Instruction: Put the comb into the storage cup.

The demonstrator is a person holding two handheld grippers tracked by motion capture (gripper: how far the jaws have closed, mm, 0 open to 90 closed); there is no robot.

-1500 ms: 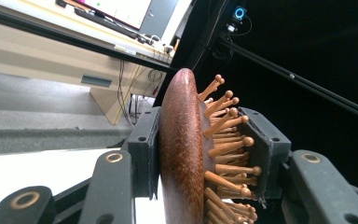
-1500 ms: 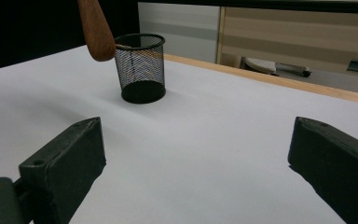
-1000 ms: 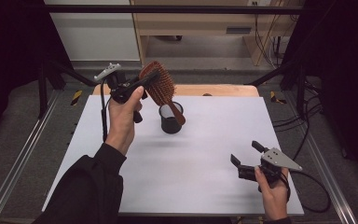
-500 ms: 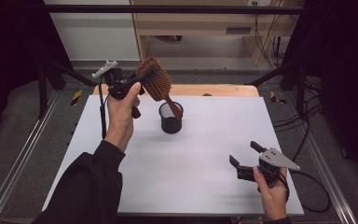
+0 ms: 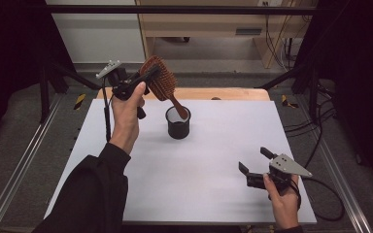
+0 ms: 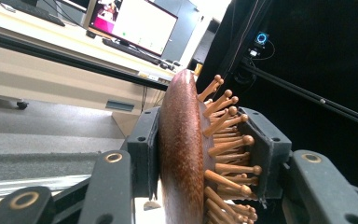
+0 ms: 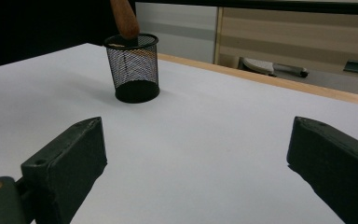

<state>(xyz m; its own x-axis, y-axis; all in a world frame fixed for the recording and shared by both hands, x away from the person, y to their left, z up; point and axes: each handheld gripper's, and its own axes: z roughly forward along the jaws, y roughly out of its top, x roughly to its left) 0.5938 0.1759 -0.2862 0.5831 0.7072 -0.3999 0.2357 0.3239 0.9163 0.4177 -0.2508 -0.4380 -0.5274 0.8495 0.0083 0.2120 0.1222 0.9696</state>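
The wooden hairbrush (image 5: 159,77) hangs in the air above the far middle of the tabletop (image 5: 199,165), head up and tilted, with its handle sloping down toward the black mesh cup (image 5: 178,123). The handle's tip sits right at the cup's rim; in the right gripper view it appears just inside the mouth, though how deep it reaches cannot be told. The left hand-held gripper (image 5: 148,77) clamps the brush by its head: in the left gripper view one jaw presses the smooth wooden back and the other bears on the ball-tipped bristles (image 6: 223,140). The cup stands upright on the white surface, apart from everything else.

The right hand-held gripper (image 5: 255,160) rests near the front right corner of the tabletop, jaws spread wide with nothing between them, pointed toward the cup but well away from it.

The step in hand looks like standing the brush handle-first in the cup. The next move calls for lowering the handle straight down the middle of the opening, bringing the brush more upright so it does not lever against the rim, since the light cup could tip or slide. Only once the handle rests on the bottom should the grip on the head let go.
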